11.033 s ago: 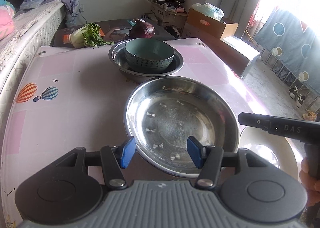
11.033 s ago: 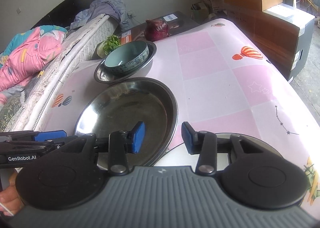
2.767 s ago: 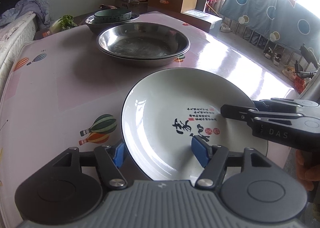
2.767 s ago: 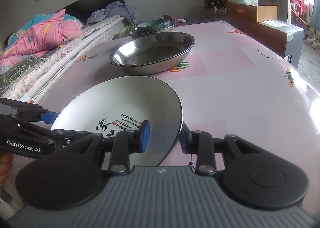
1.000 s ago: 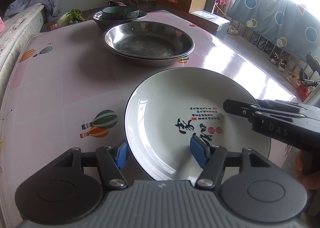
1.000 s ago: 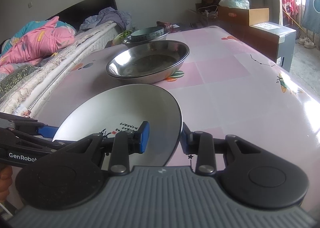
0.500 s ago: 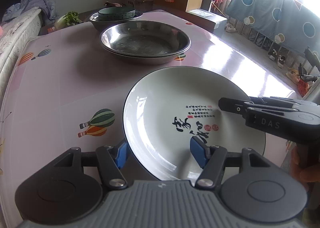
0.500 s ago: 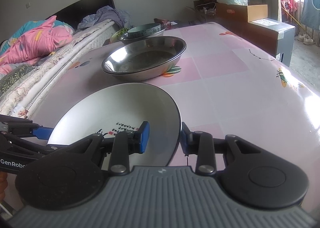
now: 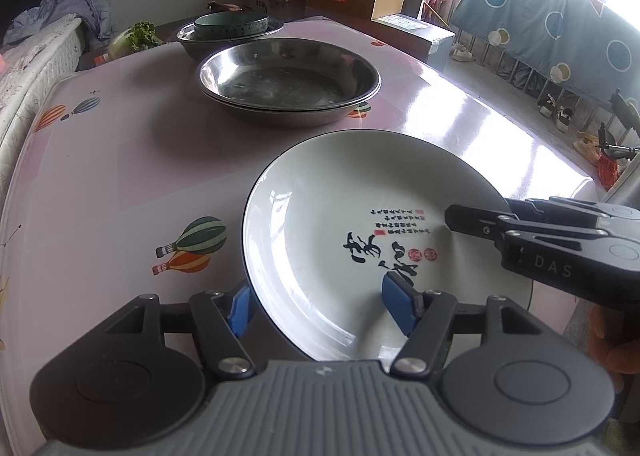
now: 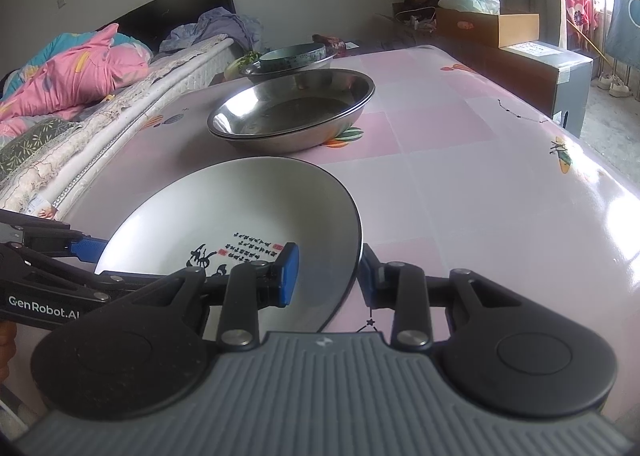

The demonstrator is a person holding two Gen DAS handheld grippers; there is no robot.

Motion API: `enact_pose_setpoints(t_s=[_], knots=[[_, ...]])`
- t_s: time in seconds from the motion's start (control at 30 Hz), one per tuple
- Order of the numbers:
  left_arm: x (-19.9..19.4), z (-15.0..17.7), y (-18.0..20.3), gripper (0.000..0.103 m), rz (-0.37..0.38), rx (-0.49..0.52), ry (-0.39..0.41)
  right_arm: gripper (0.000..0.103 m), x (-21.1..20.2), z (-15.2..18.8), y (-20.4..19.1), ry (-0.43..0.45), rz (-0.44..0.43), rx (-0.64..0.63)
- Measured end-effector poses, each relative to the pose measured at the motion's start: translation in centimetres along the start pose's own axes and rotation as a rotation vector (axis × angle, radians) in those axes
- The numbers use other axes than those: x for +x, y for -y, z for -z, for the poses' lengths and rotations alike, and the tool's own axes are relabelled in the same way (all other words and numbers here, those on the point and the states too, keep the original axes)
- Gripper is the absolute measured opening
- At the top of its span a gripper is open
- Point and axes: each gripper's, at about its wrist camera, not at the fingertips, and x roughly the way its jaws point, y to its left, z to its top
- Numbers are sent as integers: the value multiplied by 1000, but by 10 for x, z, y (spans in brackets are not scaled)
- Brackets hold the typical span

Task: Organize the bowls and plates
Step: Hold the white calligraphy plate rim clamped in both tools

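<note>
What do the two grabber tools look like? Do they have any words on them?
Both are alike: a ribbed grey body, two round black discs, black arms with silver screws, and blue pads on the fingertips. The left tool has "GenRobot.AI" printed in white on its side, as the right wrist view shows. The right tool has "DAS" on its side.

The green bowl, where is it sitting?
The green bowl sits inside a steel basin at the table's far end, just behind the big steel pans.

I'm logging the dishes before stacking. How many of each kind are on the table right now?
White plate: 1
Large steel pans, nested: 2
Smaller steel basin: 1
Green bowl, inside that basin: 1
Total: 5
</note>
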Motion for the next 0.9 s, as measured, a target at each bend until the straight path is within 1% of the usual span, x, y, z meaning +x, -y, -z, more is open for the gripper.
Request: enact_pose_setpoints(t_s=[0.47,0.9], knots=[[-2,3,3,67,11,-5,-10,32,1,2,5,-7,-27,22],[0,2,4,72,9,5,-7,32,1,4,4,2,-27,19]])
